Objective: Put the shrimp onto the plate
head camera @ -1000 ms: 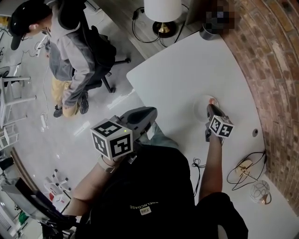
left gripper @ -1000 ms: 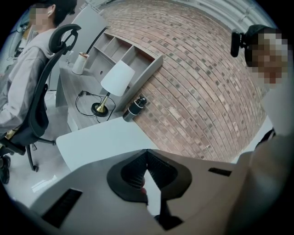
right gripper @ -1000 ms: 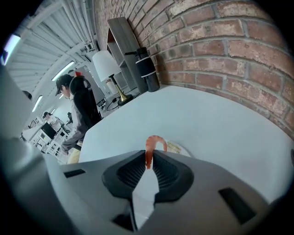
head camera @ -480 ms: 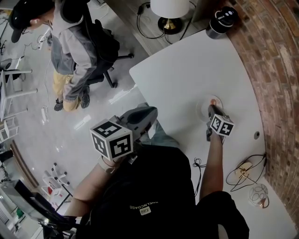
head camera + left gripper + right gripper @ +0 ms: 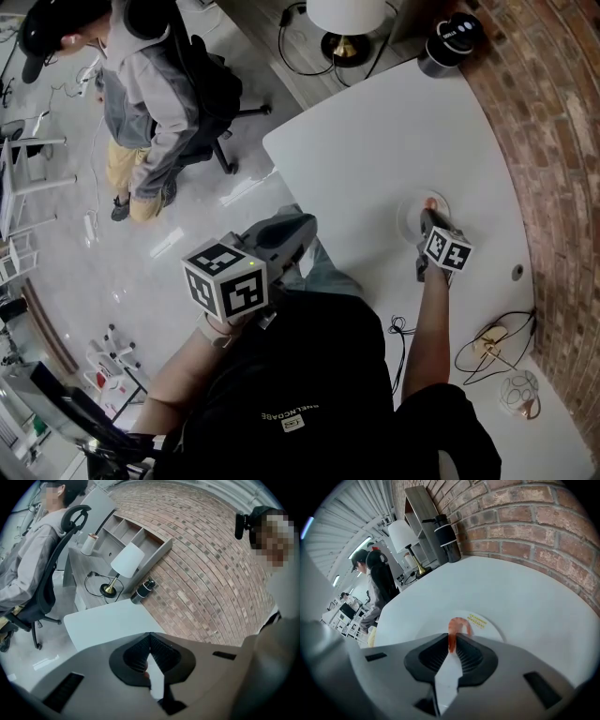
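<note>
Shrimp (image 5: 458, 626) curls out past the tips of the right hand-held gripper (image 5: 452, 643), which is clamped on one end of it, over the white plate (image 5: 490, 629) at mid right of the head view. Best, I judge, to lower it until it rests, then part the jaws gently. The left hand-held gripper (image 5: 150, 641), jaws together on nothing, waits off the bench (image 5: 375, 150). Since the earlier frames the right one has barely shifted over the plate.

The left hand-held gripper (image 5: 150, 640), jaws together, faces a white table (image 5: 105, 625), lamp (image 5: 125, 560) and brick wall (image 5: 206, 564).
</note>
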### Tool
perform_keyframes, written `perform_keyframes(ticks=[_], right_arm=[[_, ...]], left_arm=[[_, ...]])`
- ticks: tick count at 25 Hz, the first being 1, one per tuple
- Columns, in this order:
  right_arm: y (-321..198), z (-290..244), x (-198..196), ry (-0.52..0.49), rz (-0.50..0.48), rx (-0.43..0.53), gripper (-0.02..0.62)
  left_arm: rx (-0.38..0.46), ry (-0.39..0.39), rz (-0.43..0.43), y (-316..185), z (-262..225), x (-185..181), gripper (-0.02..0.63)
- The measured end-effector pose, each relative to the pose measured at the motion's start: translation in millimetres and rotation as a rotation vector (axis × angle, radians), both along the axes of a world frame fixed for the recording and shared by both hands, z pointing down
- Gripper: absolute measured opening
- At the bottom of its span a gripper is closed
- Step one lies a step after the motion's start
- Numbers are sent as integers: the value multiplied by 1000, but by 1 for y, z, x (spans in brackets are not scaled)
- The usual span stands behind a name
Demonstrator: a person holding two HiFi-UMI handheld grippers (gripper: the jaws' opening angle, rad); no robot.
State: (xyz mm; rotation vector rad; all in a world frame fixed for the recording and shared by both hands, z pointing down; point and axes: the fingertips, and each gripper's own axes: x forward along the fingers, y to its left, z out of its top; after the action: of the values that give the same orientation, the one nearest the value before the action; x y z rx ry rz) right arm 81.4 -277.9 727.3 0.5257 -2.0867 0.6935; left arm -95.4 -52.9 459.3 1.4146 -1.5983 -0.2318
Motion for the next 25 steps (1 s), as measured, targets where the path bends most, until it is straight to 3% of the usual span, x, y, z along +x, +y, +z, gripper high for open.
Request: perform_keyframes(ticks=[13,25], right_arm=[[3,-1,-2,-1,-7,-13,52],[-11,-25,-4,-14,0,52,52]], left_arm=[[6,2,-9,4,0,0,3],[30,-6,-1,5,-7,0,3]])
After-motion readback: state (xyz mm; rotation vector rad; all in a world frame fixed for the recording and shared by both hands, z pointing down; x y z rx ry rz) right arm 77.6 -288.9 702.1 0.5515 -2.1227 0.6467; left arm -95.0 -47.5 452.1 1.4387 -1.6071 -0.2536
